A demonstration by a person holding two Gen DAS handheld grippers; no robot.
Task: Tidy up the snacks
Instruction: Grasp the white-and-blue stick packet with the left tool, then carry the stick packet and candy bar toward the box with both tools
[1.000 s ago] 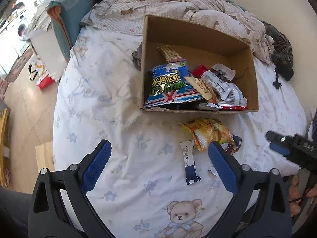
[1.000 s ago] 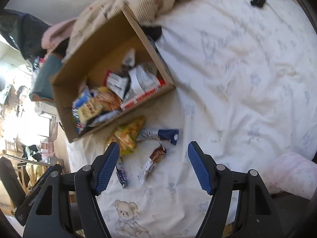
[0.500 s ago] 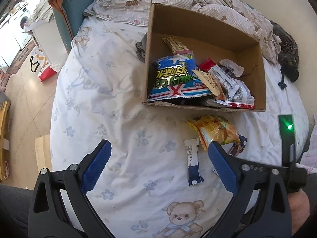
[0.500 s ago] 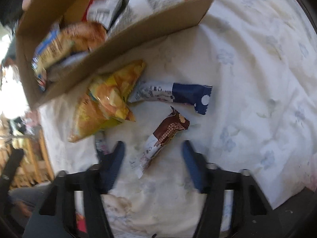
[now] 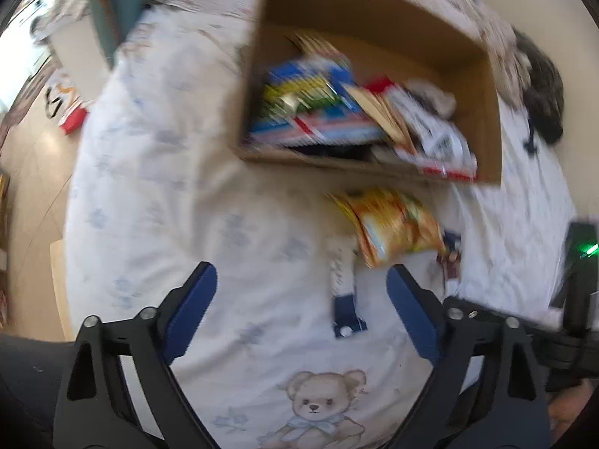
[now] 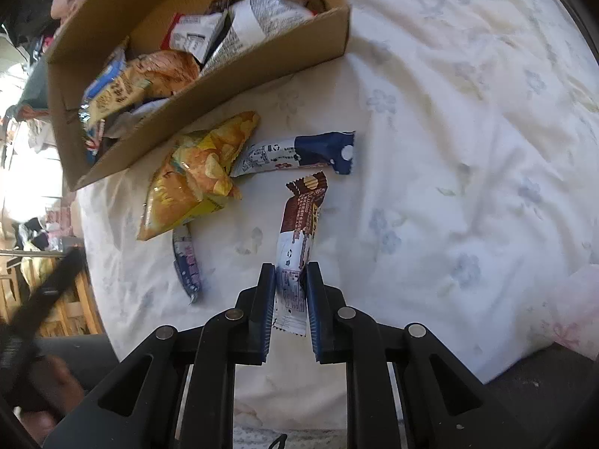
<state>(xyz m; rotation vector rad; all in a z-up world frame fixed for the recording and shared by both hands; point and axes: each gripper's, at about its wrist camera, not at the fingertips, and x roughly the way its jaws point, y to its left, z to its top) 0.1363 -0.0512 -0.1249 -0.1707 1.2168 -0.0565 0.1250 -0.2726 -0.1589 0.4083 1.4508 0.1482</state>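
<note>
Left wrist view: the left claw [image 5: 301, 310], jaws just narrowing but wide and empty, hangs over the bed [image 5: 157, 194] with a blue stick pack [image 5: 343, 295] lengthwise between its pads. Right wrist view: the right claw [image 6: 290, 295] has just clenched on the near end of the brown bar [image 6: 299, 232], whose long axis runs away toward the box [image 6: 239, 63], far left.

Count on the bed [image 6: 449, 149]: one cardboard box [image 6: 262, 63] of mixed snack packs, too heaped to count, one yellow chip bag [image 6: 191, 176], one brown wafer bar [image 6: 299, 224], two navy-and-white bars [image 6: 299, 151] [image 6: 186, 258], two hand-held grippers [image 5: 301, 301] [image 6: 290, 284].
</note>
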